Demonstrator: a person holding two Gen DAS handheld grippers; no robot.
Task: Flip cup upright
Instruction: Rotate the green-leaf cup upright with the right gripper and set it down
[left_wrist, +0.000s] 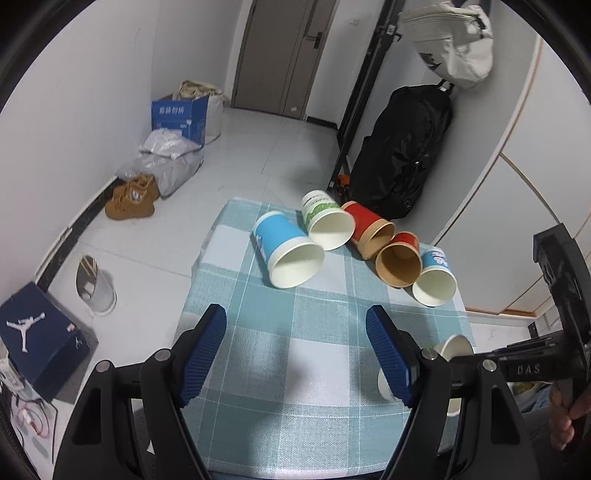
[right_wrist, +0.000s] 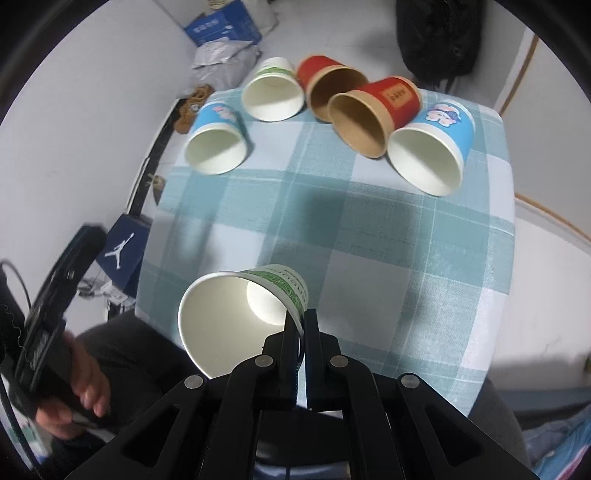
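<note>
Cup (right_wrist: 236, 317) tilted, rim pinched in R tool (right_wrist: 301, 325); L tool (left_wrist: 295, 354) wide, apart.

Paper cup (right_wrist: 236, 314) matt inside (smooth); woven cloth tablecloth (right_wrist: 369, 221); ribbed gripper pads (left_wrist: 205, 354).

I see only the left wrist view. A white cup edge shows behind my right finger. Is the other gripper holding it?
Observer: Yes. The right gripper is shut on the rim wall of a green-print cup.
Operator: Is this cup upright?
Observer: No, it is tilted, its mouth facing the camera.
Operator: Does it touch the table?
Observer: I cannot tell; the checked tablecloth lies behind it.
</note>
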